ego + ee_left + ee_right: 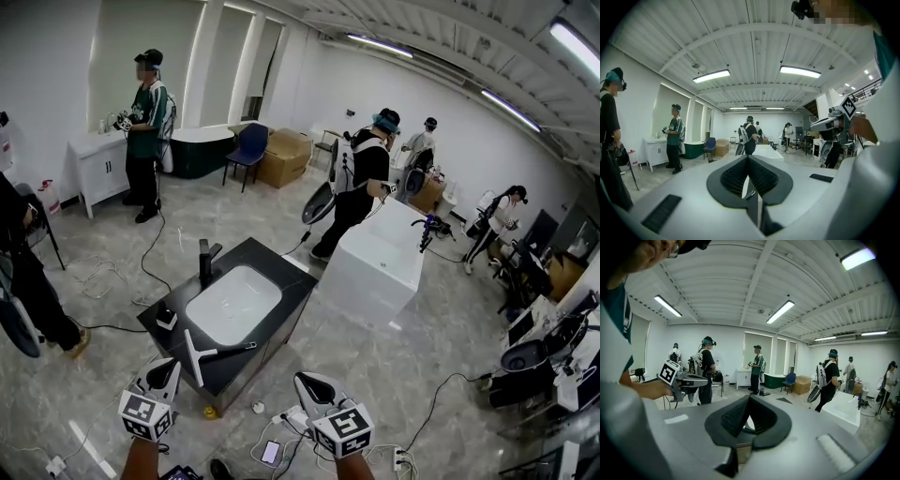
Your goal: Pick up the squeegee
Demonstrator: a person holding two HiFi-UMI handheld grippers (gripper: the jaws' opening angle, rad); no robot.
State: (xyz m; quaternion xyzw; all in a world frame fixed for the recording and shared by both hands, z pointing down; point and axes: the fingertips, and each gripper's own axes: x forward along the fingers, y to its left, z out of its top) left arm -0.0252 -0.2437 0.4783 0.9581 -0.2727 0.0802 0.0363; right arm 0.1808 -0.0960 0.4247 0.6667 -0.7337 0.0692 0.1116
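Note:
The squeegee point(194, 358), with a white blade and a dark handle, lies on the black vanity top point(291, 281) near its front edge, just in front of the white sink point(232, 305). My left gripper point(167, 367) hovers close to the blade's near end, apart from it, jaws together and holding nothing. My right gripper point(305, 380) is to the right of the vanity's front corner, shut and holding nothing. The left gripper view point(749, 158) and the right gripper view point(749, 398) both look level across the room, and the squeegee is hidden in both.
A black faucet point(206, 261) and a small dark item point(166, 319) stand on the vanity. A white bathtub point(380, 262) sits behind to the right, with a person point(361, 183) beside it. Cables, a power strip and a phone point(270, 453) lie on the floor by my feet.

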